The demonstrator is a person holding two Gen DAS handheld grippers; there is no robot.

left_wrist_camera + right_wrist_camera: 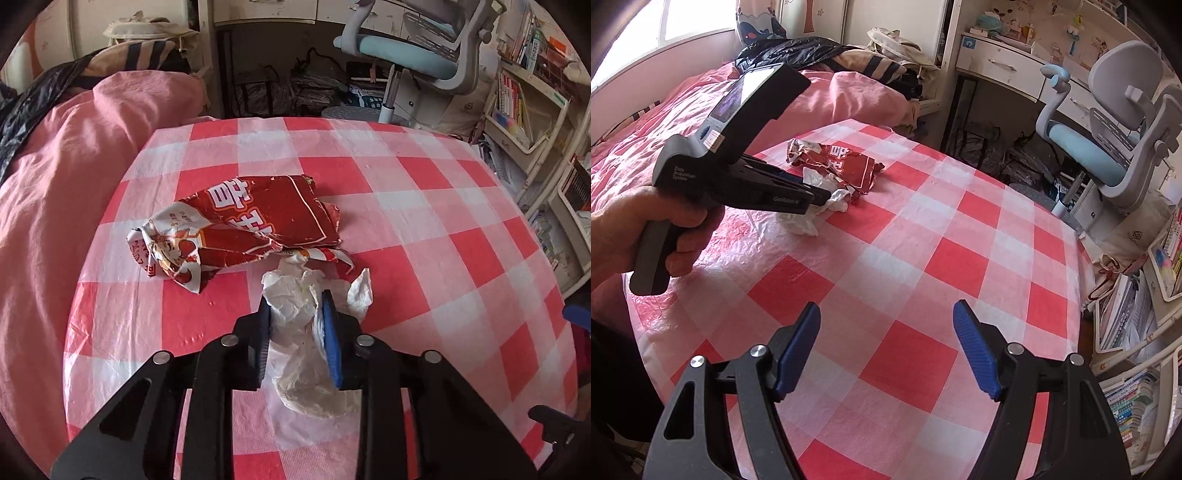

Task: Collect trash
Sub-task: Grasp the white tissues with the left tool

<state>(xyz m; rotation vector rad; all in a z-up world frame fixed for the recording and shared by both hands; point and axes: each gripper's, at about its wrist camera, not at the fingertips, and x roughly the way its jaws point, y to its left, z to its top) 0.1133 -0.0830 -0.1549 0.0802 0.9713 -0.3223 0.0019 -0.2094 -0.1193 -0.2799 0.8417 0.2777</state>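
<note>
My left gripper (297, 301) is shut on a crumpled white tissue (299, 306), which lies on the red-and-white checked table (424, 229). A torn red snack wrapper (251, 225) lies just beyond the tissue, touching it. In the right wrist view the left gripper (827, 194) reaches over the tissue (801, 223), with the wrapper (842, 162) behind it. My right gripper (886, 314) is open and empty, low over the near part of the table (923, 258), well short of the trash.
A bed with a pink quilt (55, 184) borders the table's left side. A blue-grey desk chair (1108, 147) and a desk (997, 62) stand beyond the far edge. Bookshelves (1152, 332) stand to the right.
</note>
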